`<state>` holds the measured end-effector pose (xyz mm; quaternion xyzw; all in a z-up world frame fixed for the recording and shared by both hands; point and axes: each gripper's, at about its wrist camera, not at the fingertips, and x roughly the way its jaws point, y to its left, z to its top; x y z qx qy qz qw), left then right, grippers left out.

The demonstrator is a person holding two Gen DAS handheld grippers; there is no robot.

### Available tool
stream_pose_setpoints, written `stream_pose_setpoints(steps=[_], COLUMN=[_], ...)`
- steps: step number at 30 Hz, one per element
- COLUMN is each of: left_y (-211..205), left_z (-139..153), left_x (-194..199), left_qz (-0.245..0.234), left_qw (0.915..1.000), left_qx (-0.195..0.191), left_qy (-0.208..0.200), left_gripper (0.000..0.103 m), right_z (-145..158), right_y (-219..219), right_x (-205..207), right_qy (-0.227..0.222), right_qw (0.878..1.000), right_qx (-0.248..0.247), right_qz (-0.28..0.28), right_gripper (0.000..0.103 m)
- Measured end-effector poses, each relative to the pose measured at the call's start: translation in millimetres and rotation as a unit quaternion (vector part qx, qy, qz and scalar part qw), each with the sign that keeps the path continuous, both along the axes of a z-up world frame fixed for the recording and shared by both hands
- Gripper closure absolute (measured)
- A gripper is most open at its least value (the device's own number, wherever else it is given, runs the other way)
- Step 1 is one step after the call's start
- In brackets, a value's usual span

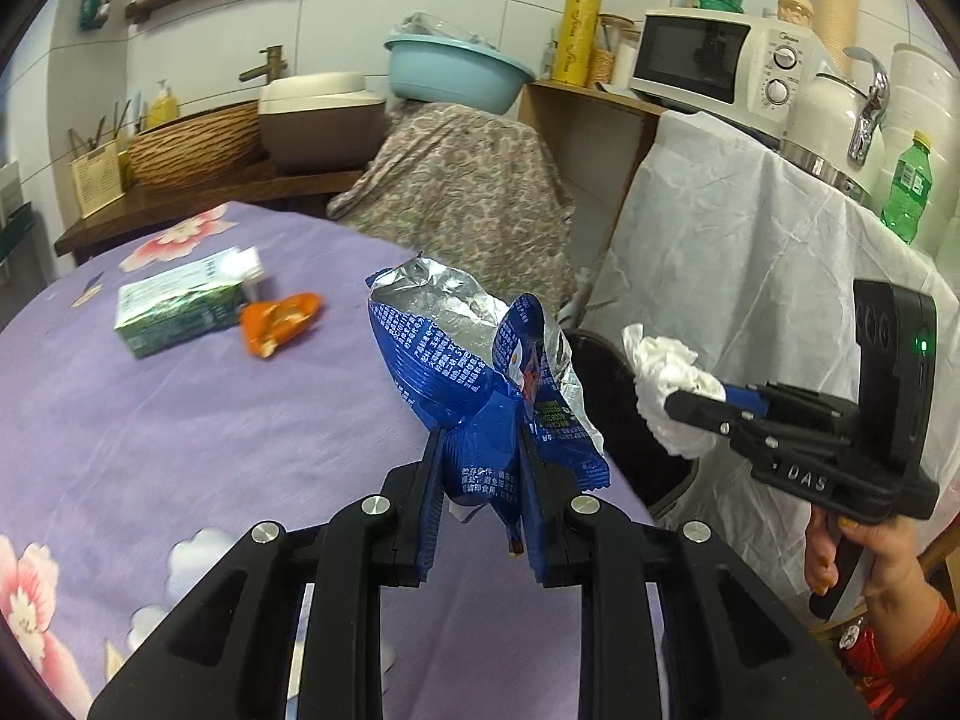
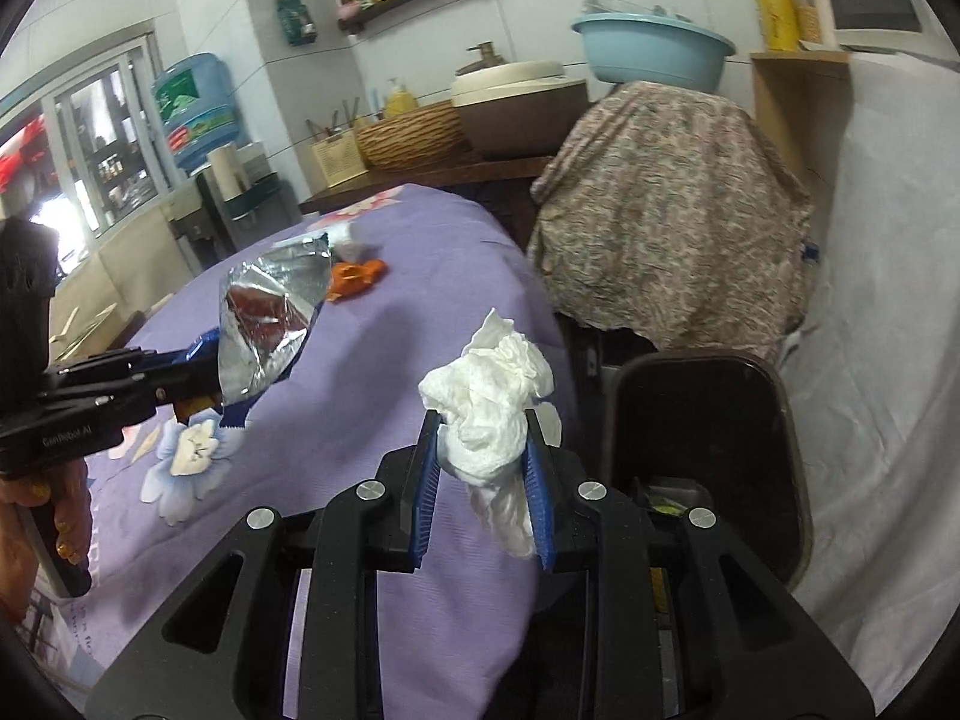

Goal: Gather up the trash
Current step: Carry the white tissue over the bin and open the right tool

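Note:
My left gripper (image 1: 480,438) is shut on a crumpled blue and silver snack wrapper (image 1: 456,336), held above the right edge of the purple table (image 1: 180,420). It also shows in the right wrist view (image 2: 264,324). My right gripper (image 2: 483,426) is shut on a crumpled white tissue (image 2: 492,390), held over the table edge beside a dark trash bin (image 2: 708,450). The tissue shows in the left wrist view (image 1: 666,384), above the bin (image 1: 606,372). A green carton (image 1: 180,306) and an orange wrapper (image 1: 279,321) lie on the table.
A chair under floral cloth (image 2: 672,204) stands behind the bin. White sheeting (image 1: 750,276) covers furniture on the right, with a microwave (image 1: 714,54) and a green bottle (image 1: 906,186) on top. A wooden counter with a basket (image 1: 192,144) stands behind the table.

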<state>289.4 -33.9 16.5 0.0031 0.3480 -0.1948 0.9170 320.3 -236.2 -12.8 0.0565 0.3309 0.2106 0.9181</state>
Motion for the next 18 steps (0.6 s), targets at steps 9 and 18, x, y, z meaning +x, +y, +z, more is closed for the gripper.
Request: stream_pose_setpoints(steps=[9, 18], left_y=[-69.4, -102.7], left_z=[-6.5, -13.2], left_x=[32.2, 55.0], left_qz=[-0.049, -0.060], left_qw=[0.9987, 0.9980], left_qx=[0.012, 0.021], left_qy=[-0.001, 0.008], left_gripper=[0.080, 0.080], right_z=[-24.8, -88.5], right_y=[-56.4, -82.5], right_x=[7.5, 49.6], right_qy=[0.014, 0.079], right_qw=[0.997, 0.989], right_qx=[-0.023, -0.053], right_qz=[-0.066, -0.109], right_gripper=[0.076, 0.076])
